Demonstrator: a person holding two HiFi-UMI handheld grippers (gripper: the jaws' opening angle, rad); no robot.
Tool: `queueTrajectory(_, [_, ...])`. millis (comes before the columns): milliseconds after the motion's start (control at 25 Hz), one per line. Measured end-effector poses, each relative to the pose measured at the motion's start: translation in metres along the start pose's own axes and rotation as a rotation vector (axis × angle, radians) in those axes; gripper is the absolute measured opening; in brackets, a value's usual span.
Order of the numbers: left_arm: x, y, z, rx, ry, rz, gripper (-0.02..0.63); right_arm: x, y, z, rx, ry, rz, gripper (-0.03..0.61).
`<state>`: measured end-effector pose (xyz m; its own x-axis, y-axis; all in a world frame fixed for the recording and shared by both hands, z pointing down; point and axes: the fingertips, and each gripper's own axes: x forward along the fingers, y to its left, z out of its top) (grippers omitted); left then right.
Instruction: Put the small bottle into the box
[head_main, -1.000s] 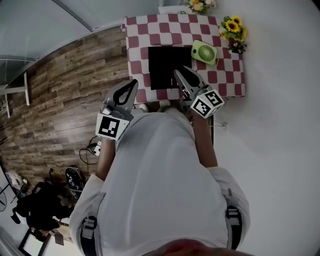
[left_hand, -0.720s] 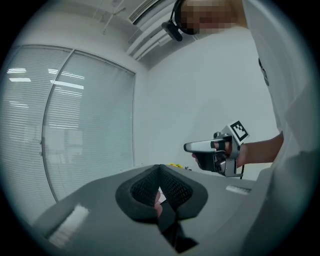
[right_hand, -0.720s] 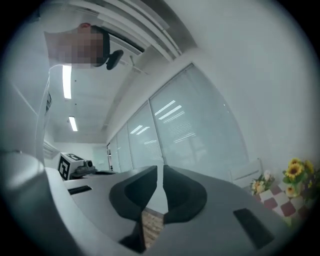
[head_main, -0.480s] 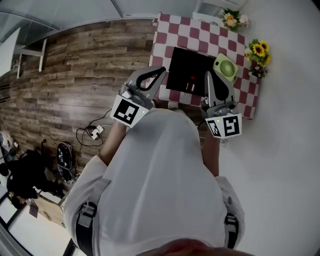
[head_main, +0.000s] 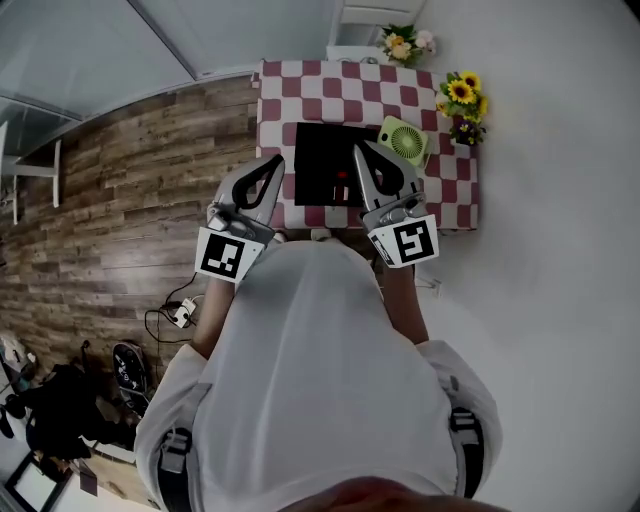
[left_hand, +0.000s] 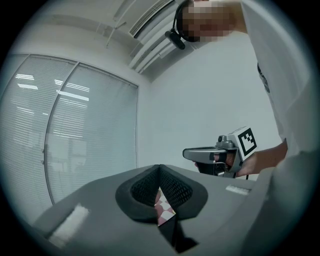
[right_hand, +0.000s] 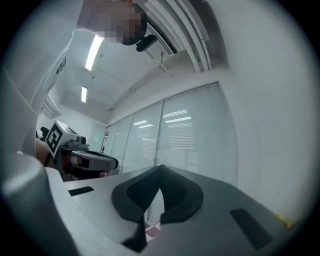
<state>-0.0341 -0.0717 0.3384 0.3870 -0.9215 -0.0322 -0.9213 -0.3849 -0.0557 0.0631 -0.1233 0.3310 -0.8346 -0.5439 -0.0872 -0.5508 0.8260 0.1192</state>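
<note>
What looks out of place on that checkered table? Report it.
Nothing stands out. The black box sits square on the checkered table, with the green fan and sunflowers beside it; nothing looks spilled or broken. The left tongs and right tongs are both shut and empty.

Checkered table (head_main: 275, 110) bare left of black box (head_main: 318, 165) — green fan (head_main: 405, 140) just beside its right; sunflowers (head_main: 460, 95) at far corner.

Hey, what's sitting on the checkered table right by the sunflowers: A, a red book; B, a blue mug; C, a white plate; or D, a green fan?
D: a round green fan sits on the checkered table, just left of the sunflowers in the head view.
</note>
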Motion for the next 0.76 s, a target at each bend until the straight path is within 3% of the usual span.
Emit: queueTrajectory(760, [0.012, 0.001, 0.013, 0.002, -0.035, 0.012, 0.000, 0.000, -0.002, 0.013, -0.041, -0.009, -0.022, 0.000])
